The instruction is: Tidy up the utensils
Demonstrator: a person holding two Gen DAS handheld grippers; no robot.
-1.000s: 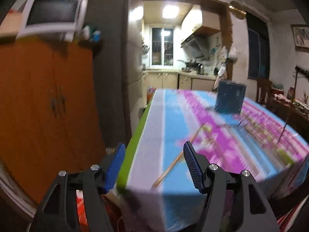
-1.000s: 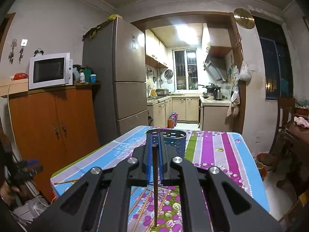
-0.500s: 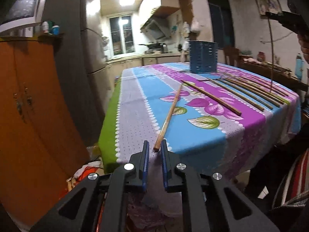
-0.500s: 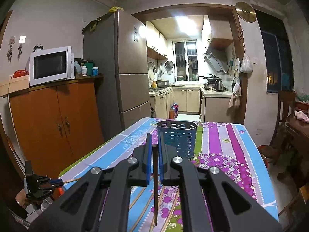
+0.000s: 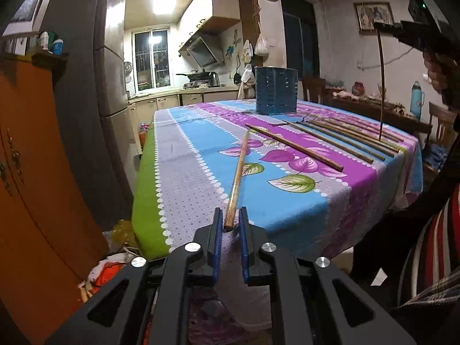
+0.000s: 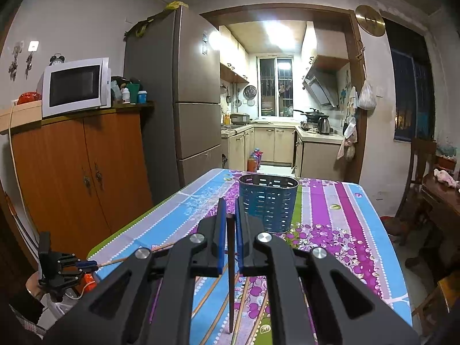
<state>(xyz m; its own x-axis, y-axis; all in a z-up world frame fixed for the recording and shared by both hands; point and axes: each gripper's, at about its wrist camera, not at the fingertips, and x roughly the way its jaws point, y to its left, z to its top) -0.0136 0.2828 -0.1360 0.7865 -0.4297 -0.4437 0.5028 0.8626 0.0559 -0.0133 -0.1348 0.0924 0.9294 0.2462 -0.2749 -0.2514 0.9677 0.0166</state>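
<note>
Chopstick (image 5: 236, 178) end btwn L gripper (image 5: 230, 224) pads

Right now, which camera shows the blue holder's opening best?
The right wrist view: it looks down at the blue holder, so the rim and the inside show. The left wrist view shows the blue holder side-on from low down, the wall only, the inside hidden.

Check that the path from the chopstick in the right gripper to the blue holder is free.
Nothing visible blocks it. The right gripper holds a dark chopstick hanging downward, and the blue holder stands just ahead with its mouth open. The other chopsticks lie flat on the tablecloth, below the path.
</note>
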